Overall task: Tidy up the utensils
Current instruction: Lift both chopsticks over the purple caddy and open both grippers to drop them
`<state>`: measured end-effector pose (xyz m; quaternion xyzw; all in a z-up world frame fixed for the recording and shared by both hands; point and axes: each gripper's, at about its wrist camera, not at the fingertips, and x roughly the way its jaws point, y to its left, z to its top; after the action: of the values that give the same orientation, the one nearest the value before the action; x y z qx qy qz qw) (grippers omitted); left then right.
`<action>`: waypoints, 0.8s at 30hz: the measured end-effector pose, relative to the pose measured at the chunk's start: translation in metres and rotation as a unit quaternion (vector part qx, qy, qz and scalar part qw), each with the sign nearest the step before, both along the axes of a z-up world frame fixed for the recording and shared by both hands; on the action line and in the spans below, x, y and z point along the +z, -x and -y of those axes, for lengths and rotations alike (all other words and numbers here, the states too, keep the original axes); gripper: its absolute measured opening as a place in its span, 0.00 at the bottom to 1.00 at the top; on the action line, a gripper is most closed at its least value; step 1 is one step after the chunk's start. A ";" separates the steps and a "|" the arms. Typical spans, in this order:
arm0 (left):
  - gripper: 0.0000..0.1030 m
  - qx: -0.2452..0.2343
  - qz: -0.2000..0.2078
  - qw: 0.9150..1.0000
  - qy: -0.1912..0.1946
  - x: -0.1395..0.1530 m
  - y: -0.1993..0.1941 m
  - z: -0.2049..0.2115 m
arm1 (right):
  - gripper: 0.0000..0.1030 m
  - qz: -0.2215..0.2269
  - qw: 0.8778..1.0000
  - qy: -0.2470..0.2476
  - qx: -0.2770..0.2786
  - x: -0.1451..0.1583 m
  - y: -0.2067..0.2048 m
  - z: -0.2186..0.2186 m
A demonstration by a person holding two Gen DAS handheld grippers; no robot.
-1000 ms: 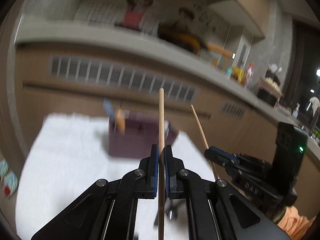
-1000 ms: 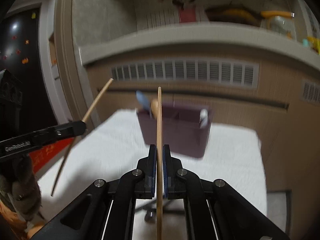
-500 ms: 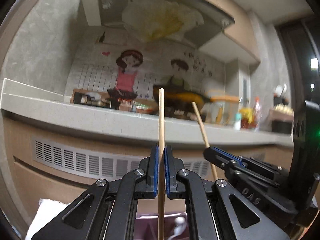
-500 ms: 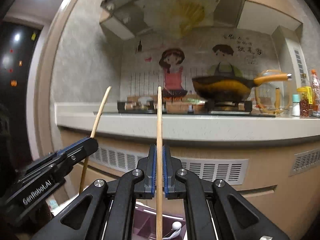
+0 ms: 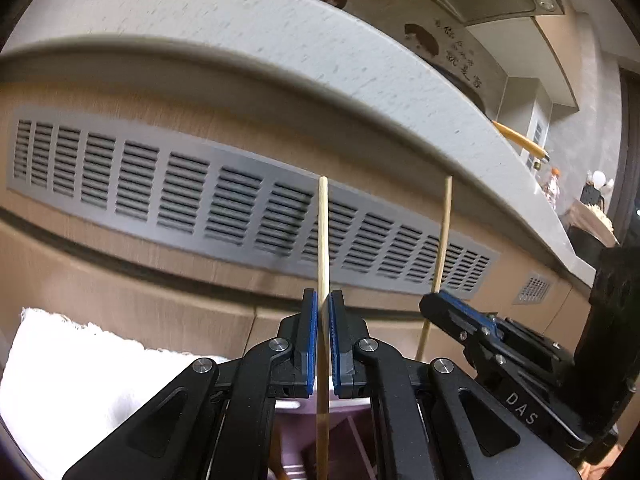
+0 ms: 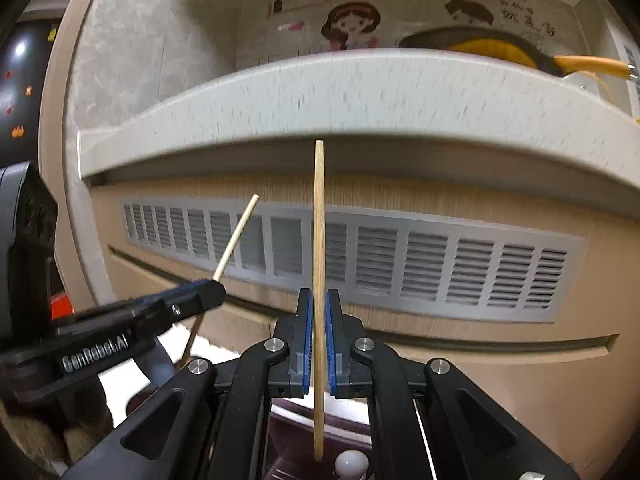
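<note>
My left gripper (image 5: 324, 300) is shut on a wooden chopstick (image 5: 323, 240) that stands upright between its blue pads. Its lower end hangs over the purple utensil organizer (image 5: 340, 440) just below the jaws. My right gripper (image 6: 317, 300) is shut on a second wooden chopstick (image 6: 319, 220), also upright, its lower tip over the organizer (image 6: 296, 440) beside a white-handled utensil (image 6: 351, 462). Each gripper shows in the other's view, the right one (image 5: 430, 304) and the left one (image 6: 216, 290), side by side.
A white towel (image 5: 72, 368) covers the table under the organizer. Behind it is a wooden cabinet front with a grey vent grille (image 5: 200, 196) and a pale countertop edge (image 6: 360, 92). A pan with an orange handle (image 6: 580, 64) sits on the counter.
Both grippers have tilted back down from the high view of the counter and wall. The organizer now sits directly under both chopsticks. Both stay shut on their chopsticks.
</note>
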<state>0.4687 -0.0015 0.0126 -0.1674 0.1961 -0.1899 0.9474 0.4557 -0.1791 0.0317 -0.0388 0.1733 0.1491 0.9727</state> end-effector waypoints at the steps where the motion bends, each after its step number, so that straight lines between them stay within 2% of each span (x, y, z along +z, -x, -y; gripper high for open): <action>1: 0.06 -0.002 0.003 1.000 -0.005 -0.003 0.001 0.000 | 0.06 -0.008 1.000 0.002 0.002 -0.005 -0.001 0.000; 7: 0.06 -0.014 0.002 1.000 -0.026 -0.018 0.011 0.009 | 0.06 -0.070 0.997 0.006 0.011 -0.036 0.001 0.005; 12: 0.08 -0.024 -0.033 0.999 -0.036 -0.029 0.018 0.018 | 0.06 -0.106 0.994 0.011 0.014 -0.049 0.016 0.013; 14: 0.09 -0.024 -0.046 0.998 -0.043 -0.029 0.024 0.019 | 0.12 -0.120 0.993 0.014 0.015 -0.052 0.026 0.018; 16: 0.14 -0.025 -0.062 0.997 -0.047 -0.031 0.031 0.017 | 0.23 -0.123 0.992 0.017 0.012 -0.053 0.038 0.026; 18: 0.31 -0.025 -0.072 0.996 -0.041 -0.030 0.040 0.012 | 0.27 -0.122 0.992 0.019 0.006 -0.050 0.049 0.031; 19: 0.34 -0.023 -0.073 0.996 -0.042 -0.030 0.045 0.010 | 0.28 -0.123 0.992 0.020 0.005 -0.049 0.058 0.034; 24: 0.39 -0.007 -0.069 0.996 -0.053 -0.020 0.078 -0.003 | 0.35 -0.133 0.990 0.043 -0.014 -0.048 0.091 0.044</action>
<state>0.3905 0.0016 -0.0073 -0.1278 0.2722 -0.1738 0.9377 0.3651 -0.2234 -0.0161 -0.0576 0.3079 0.1320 0.9404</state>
